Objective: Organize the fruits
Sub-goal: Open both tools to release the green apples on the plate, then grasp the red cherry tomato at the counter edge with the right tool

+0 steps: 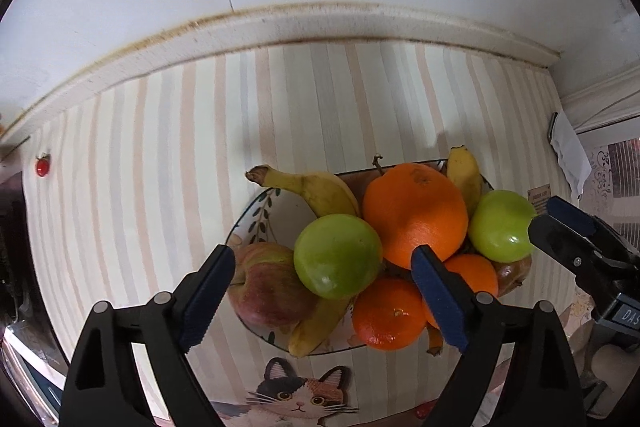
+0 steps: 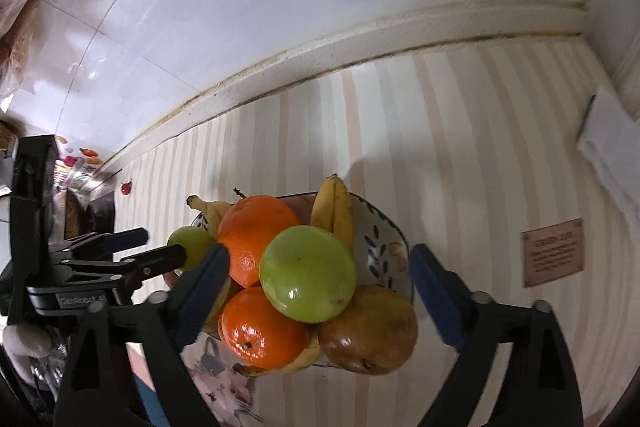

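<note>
- Sitting on the striped counter [image 1: 168, 147], the patterned bowl [image 1: 256, 215] is heaped high with fruit.
- At its left edge lies a red apple [image 1: 264, 287], with a green apple [image 1: 338, 255] perched beside it, between the blue pads of the left hand-held gripper [image 1: 324, 301], whose jaws stand wide and grip nothing.
- In the middle a large orange [image 1: 416, 215] crowns the pile, over two smaller oranges and bananas [image 1: 316, 187].
- To the right, a second green apple [image 2: 308, 273] balances on top, framed by the right hand-held gripper [image 2: 318, 301], likewise wide apart and empty.
- Risk, as I judge it: both green apples rest on rounded fruit, so a nudge from a withdrawing pad could roll one off the bowl onto the counter.
</note>
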`<state>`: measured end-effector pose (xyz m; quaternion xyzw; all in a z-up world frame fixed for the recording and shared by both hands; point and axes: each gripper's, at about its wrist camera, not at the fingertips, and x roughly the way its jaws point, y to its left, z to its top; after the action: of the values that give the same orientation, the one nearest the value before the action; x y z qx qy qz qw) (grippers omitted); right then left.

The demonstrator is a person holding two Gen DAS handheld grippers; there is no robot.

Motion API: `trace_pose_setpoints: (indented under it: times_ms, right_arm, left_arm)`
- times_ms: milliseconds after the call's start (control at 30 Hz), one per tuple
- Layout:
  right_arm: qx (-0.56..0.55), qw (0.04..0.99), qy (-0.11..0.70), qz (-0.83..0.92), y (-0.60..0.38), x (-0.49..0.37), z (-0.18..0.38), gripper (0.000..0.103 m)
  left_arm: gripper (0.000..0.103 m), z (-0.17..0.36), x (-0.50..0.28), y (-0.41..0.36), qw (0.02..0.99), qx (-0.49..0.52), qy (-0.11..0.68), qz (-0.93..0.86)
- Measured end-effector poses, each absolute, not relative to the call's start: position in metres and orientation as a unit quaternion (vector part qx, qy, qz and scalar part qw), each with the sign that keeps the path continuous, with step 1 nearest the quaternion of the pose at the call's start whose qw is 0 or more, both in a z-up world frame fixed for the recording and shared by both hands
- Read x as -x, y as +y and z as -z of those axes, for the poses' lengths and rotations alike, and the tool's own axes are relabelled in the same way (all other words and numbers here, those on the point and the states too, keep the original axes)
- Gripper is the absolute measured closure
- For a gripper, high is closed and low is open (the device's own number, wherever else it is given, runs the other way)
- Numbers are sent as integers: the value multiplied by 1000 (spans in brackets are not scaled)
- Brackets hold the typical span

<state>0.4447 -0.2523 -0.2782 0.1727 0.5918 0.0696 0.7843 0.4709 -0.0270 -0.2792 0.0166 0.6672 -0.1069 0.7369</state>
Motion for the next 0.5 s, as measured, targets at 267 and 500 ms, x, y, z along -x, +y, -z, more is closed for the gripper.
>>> trace_pose_setpoints:
  times_ms: [267,500]
  right_arm:
    - [-103,806,582,-25,-233,-403,243,5]
    - [-81,817,570,-26,-219,-359,214,5]
  left_arm:
    - [13,244,-427,-17,775,-19,627,77]
    - [13,217,-372,-17,798,-25,599,62]
